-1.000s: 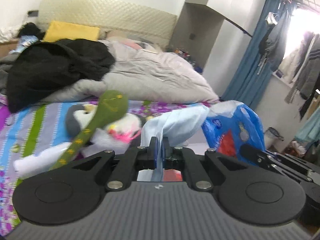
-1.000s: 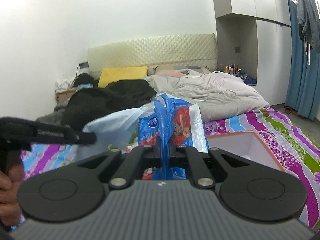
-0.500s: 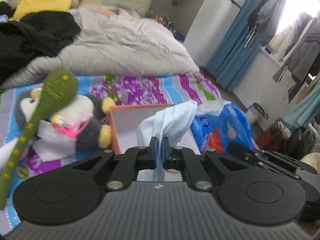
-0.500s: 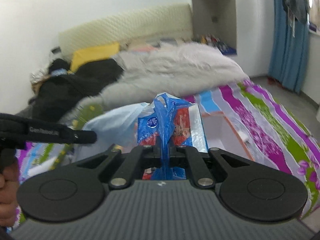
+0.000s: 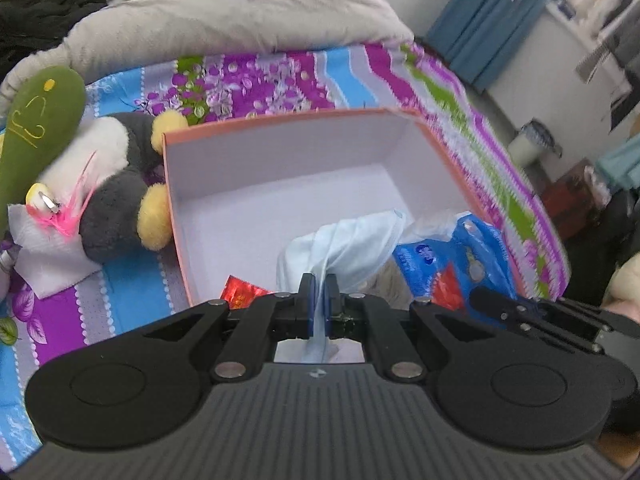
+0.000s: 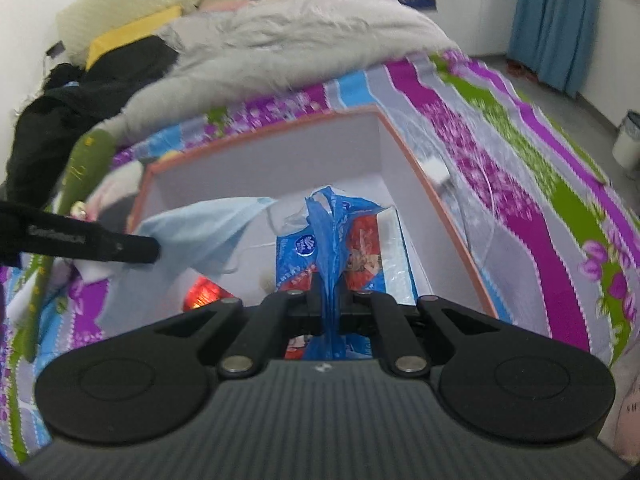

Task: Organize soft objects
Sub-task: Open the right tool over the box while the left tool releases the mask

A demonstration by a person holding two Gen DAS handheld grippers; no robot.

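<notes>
Over box point(image 5: 280, 200) — left tool point(image 5: 319, 300) clamps face mask point(image 5: 352, 240), right tool point(image 6: 330, 304) clamps tissue pack point(image 6: 340, 236).

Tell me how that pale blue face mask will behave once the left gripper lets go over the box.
Probably floppy: the face mask drapes limply from the left gripper. Likely very light, so it may flutter and snag on the box rim rather than drop straight.

Box point(image 5: 280, 200) interior open; penguin plush point(image 5: 116, 184) alongside
</notes>
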